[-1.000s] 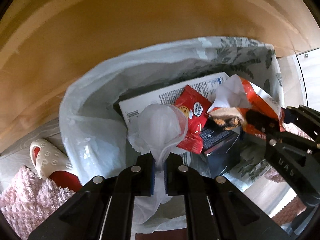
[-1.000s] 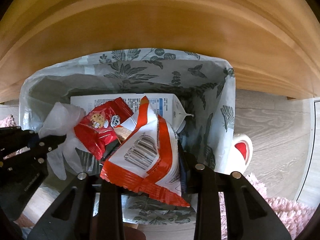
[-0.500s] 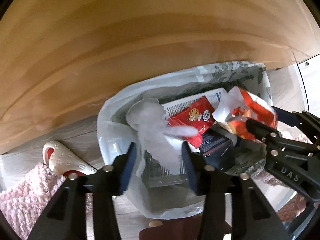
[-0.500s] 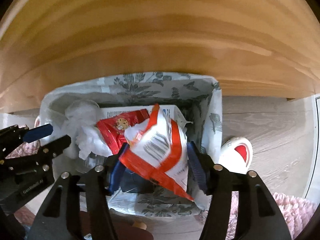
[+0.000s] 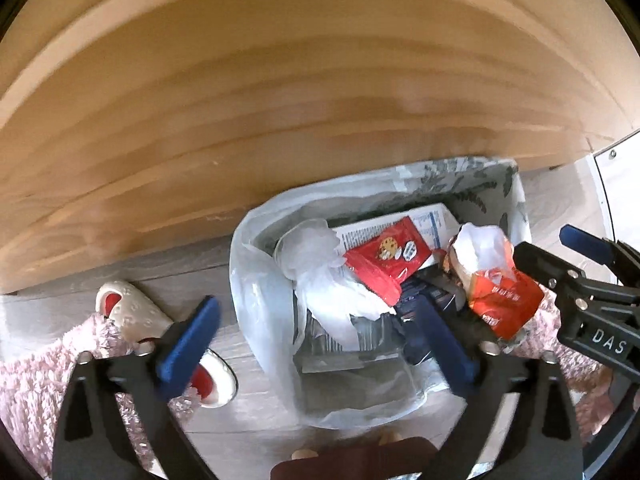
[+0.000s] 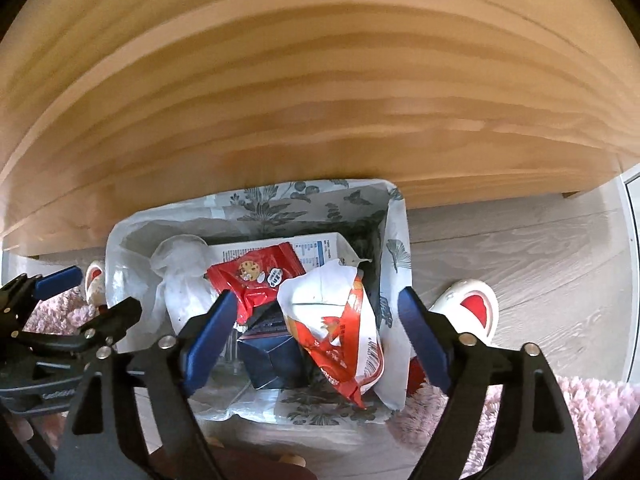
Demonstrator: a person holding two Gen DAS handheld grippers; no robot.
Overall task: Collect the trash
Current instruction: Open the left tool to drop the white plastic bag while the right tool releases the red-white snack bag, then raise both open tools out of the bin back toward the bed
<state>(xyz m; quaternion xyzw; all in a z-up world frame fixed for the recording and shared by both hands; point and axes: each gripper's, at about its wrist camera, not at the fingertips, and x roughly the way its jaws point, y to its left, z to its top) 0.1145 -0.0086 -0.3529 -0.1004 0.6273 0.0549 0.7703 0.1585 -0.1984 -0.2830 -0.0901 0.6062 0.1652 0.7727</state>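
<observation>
Both loads are in the lined bin (image 5: 256, 280): clear crumpled plastic (image 5: 320, 264) lies at its 9 o'clock side, the orange-and-white snack bag (image 6: 340, 328) at 3 o'clock, red cookie wrapper (image 6: 256, 276) between; whether more trash waits elsewhere cannot be told. Left gripper (image 5: 316, 340) and right gripper (image 6: 316, 336) are opening wide, nothing between the pads. A second earlier each pinched its item low over the bin; now both sit higher and empty.
</observation>
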